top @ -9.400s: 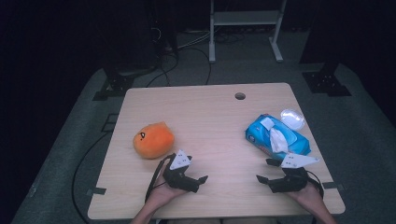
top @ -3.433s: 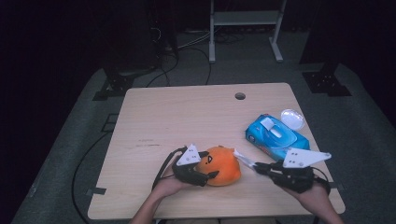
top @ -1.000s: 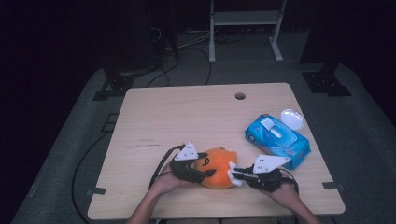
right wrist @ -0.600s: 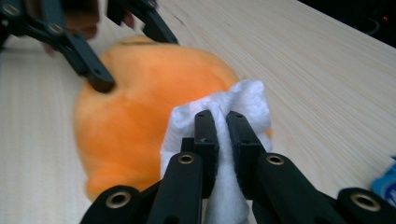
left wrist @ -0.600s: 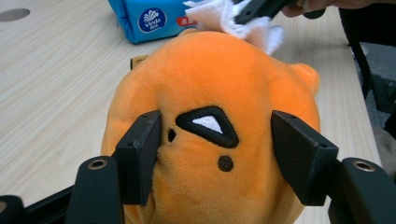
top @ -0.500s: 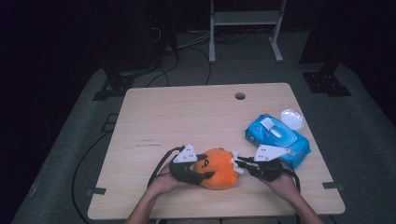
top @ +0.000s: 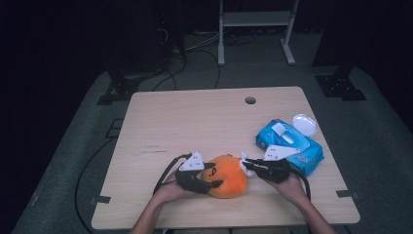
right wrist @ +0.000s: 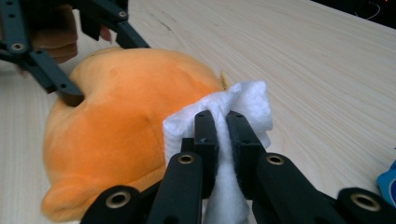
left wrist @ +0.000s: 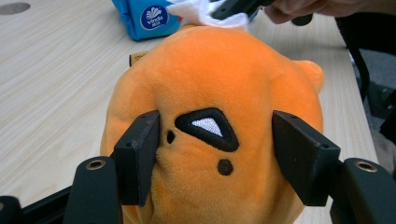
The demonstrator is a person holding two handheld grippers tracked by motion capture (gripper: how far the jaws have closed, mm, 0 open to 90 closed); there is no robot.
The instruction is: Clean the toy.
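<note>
High view. Wooden table (top: pixel 195 122) on a dark floor. Orange plush toy (top: pixel 228 174) lies near the near edge, roughly mid-width. Left gripper (top: pixel 210 176), held in the person's left hand (top: pixel 168 191), comes at the toy from its left side; its jaws reach round the toy's flank. Right gripper (top: pixel 245 163), in the right hand (top: pixel 291 186), meets the toy from the right with a white wipe (top: pixel 245 164) at its tip, touching the toy's upper right side. Blue wipes pack (top: pixel 290 147) sits toward the right edge, just behind the right hand; a clear round lid (top: pixel 305 124) lies beside the pack's far corner. Small round hole (top: pixel 250 100) near the far edge.

Left gripper view. Jaws stand on either side of the plush toy's (left wrist: pixel 215 93) embroidered face, partly closed; they have just been closing, with the toy between them. Left pad presses into the fabric; right pad lies against the plush. Beyond the toy, the white wipe (left wrist: pixel 196 11) rests on its top, and the wipes pack (left wrist: pixel 147 16) shows behind.

Right gripper view. Right gripper (right wrist: pixel 223 116) is clamped narrow on the folded white wipe (right wrist: pixel 243 109); wipe bulges above the tips and hangs below them. Wipe sits against the plush toy (right wrist: pixel 121 126). Left gripper's dark jaw (right wrist: pixel 65 91) digs into the toy's far side.
</note>
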